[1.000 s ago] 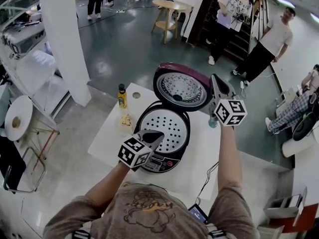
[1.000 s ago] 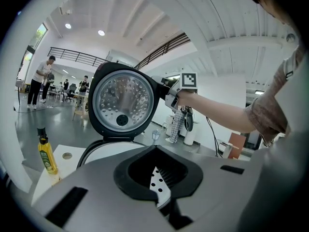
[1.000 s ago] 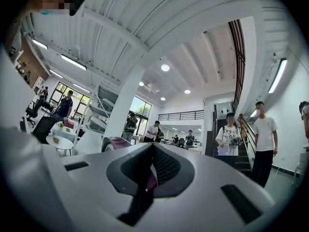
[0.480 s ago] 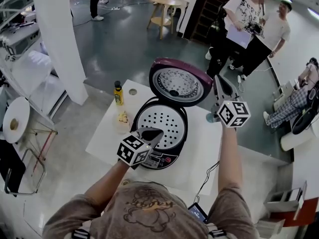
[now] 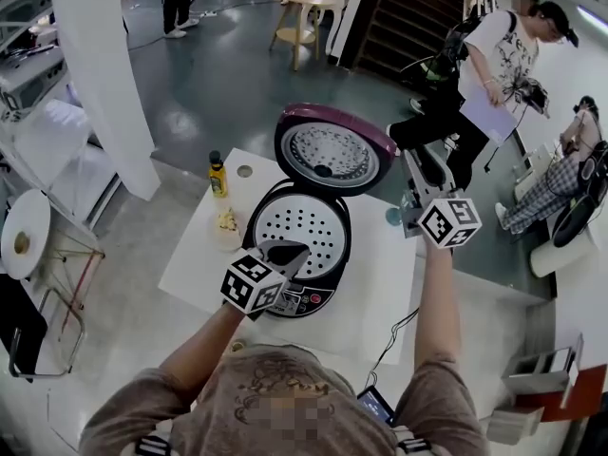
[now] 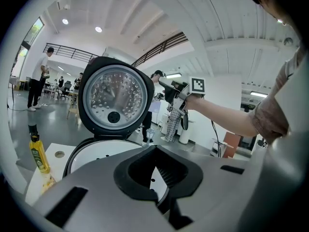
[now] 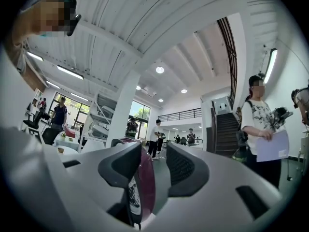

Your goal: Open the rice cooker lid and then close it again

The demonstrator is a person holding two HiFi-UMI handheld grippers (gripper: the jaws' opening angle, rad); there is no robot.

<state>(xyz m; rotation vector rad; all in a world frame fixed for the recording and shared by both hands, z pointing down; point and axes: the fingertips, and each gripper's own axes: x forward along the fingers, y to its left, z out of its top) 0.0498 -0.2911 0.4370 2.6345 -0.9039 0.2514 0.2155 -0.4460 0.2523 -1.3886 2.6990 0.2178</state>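
The cooker (image 5: 294, 231) sits on the table (image 5: 380, 283) with its lid (image 5: 328, 150) up. My right gripper (image 5: 415, 155) is beside the lid, jaws just opening. My left gripper (image 5: 299, 252) is at the cooker's front.

Rice cooker (image 5: 297, 243) on the table (image 5: 385, 283), bottle (image 5: 218, 175) to its left

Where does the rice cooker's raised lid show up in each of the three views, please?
Head view: the lid stands upper centre, its inner side showing.
Left gripper view: the lid is left of centre, inner side facing the camera.
Right gripper view: bottom centre, edge-on, the lid is between the jaws of the right gripper, which have just been opening.
Shared landmark: the right gripper, just right of the lid.
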